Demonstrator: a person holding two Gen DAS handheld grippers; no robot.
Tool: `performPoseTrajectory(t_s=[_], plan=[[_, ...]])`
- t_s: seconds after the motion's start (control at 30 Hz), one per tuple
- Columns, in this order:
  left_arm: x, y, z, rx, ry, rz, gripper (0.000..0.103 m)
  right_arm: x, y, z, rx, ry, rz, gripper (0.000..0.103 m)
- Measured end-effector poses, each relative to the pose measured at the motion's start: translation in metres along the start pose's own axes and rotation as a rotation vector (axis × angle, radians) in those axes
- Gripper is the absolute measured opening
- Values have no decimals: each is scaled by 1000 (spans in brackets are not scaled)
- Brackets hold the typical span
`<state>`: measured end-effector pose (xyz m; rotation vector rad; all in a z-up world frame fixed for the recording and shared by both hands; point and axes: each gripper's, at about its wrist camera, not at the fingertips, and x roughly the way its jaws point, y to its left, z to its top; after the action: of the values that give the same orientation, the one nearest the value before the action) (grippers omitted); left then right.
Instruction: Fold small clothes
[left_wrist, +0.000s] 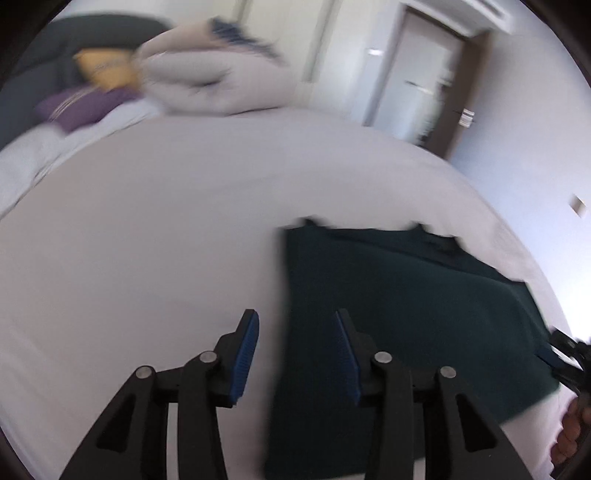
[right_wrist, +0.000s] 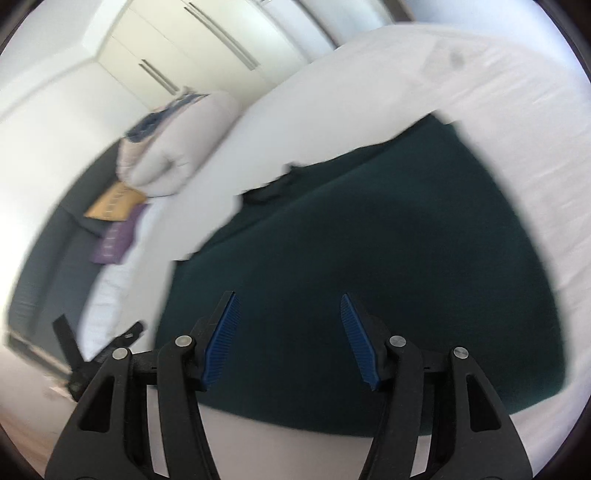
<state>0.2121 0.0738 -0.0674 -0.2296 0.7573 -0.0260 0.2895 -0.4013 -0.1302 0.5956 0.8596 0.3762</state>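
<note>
On the white bed (left_wrist: 147, 221) the left gripper (left_wrist: 295, 354) hovers half-open and empty at the dark green garment's (left_wrist: 406, 314) nine-o'clock edge, the right gripper (right_wrist: 290, 339) half-open and empty over its six-o'clock hem — pinch matching corners, lift evenly — fold flat.
</note>
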Motion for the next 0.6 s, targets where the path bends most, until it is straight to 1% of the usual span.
performPoseTrajectory(t_s=[0.03,0.07,0.1,0.17,0.2,0.23,0.27,0.3,0.37,0.43,0.47,0.53,0.6], plan=[[2,-17,1,38,18,-48,44,12,8,-3,7,40,69,57],[7,-34,-1,64,33,-96,44,23,14,-7,15,78,119,57],[14,-50,-3,89,52,-129,46,39,22,-14,19,132,163,57],[34,-76,-9,148,95,-147,47,69,31,-27,12,217,205,57],[47,-82,-13,167,132,-142,49,78,28,-31,25,243,202,53],[62,-86,-17,181,182,-112,49,84,22,-34,39,250,179,39],[71,-86,-21,193,187,-98,50,84,13,-32,53,245,178,33],[71,-86,-21,200,175,-99,50,82,6,-30,66,241,183,31],[70,-87,-21,222,187,-93,50,64,-21,-21,115,178,183,30],[71,-87,-21,234,191,-87,50,37,-57,-7,186,84,172,29],[72,-88,-21,238,189,-85,50,24,-72,-2,220,37,141,29],[74,-89,-23,245,183,-76,50,-10,-100,9,294,-76,47,29],[74,-92,-25,249,175,-66,50,-42,-114,15,361,-184,-48,33]])
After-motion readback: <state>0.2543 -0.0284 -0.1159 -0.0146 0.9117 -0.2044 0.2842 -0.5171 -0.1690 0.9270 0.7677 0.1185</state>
